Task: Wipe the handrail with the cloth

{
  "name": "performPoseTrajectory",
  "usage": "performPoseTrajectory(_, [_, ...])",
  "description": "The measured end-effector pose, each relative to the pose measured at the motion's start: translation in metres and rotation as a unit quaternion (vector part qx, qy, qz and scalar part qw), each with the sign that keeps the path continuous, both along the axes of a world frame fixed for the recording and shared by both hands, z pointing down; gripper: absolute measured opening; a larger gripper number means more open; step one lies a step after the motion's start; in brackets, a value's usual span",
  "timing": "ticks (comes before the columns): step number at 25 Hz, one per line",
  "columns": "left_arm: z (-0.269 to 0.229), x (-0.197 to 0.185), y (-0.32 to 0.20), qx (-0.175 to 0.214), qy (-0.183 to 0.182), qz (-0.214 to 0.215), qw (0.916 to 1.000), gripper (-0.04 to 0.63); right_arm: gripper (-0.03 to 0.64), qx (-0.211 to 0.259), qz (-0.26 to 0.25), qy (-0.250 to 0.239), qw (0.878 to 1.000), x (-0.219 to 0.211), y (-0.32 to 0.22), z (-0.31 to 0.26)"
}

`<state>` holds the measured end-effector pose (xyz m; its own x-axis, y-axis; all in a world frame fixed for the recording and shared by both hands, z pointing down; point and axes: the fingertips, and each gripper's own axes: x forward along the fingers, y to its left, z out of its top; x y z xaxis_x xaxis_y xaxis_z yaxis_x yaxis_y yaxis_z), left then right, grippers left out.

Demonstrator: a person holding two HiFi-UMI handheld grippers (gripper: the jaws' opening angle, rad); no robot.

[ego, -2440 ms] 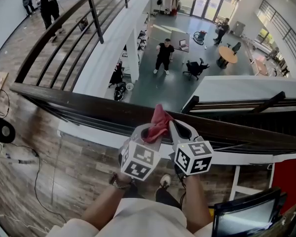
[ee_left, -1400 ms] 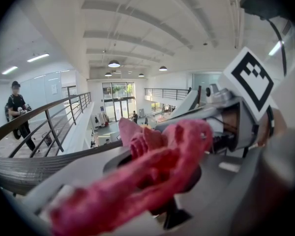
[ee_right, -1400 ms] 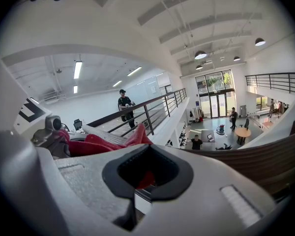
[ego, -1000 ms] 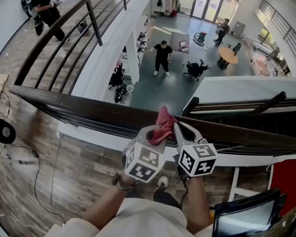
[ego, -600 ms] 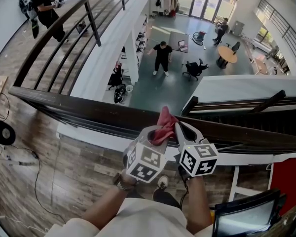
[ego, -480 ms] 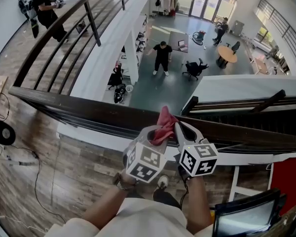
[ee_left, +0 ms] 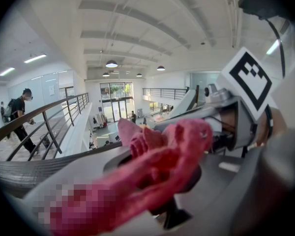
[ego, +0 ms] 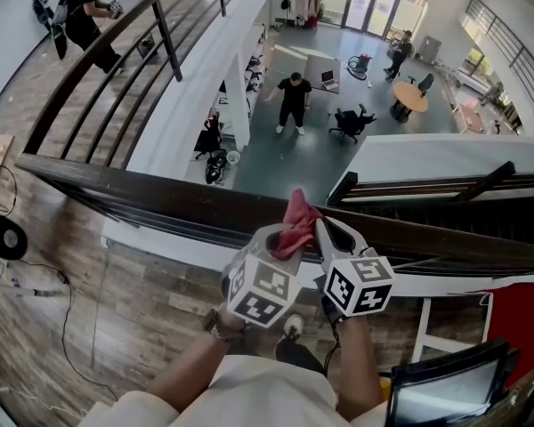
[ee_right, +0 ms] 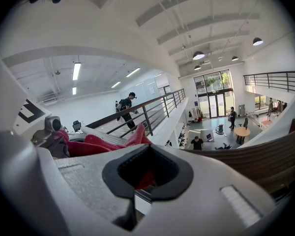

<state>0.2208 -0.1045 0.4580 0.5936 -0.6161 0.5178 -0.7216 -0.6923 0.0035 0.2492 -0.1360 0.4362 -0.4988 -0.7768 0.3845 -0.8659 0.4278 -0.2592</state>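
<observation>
- The dark handrail [ego: 142, 194] ran crosswise just beyond and below both claws.
- The left claw [ego: 269, 237] was clamped on the red cloth [ego: 294, 225].
- The right claw [ego: 327, 231], jaws together, pinched the cloth's other side.

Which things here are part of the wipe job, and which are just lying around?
Job: red cloth, handrail, left gripper and right gripper, both shut on the cloth.
Lying about: black disc on the floor, dark screen, round table and office chair downstairs.
</observation>
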Motion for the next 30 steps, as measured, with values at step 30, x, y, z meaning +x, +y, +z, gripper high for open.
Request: performPoseTrajectory(30, [-0.0024, 0.0013, -0.001, 0.002, 0.003, 0.001, 1.0, 0.071, 0.003, 0.003, 0.003, -0.001, 1.0, 0.0015, -0.001, -0.0024])
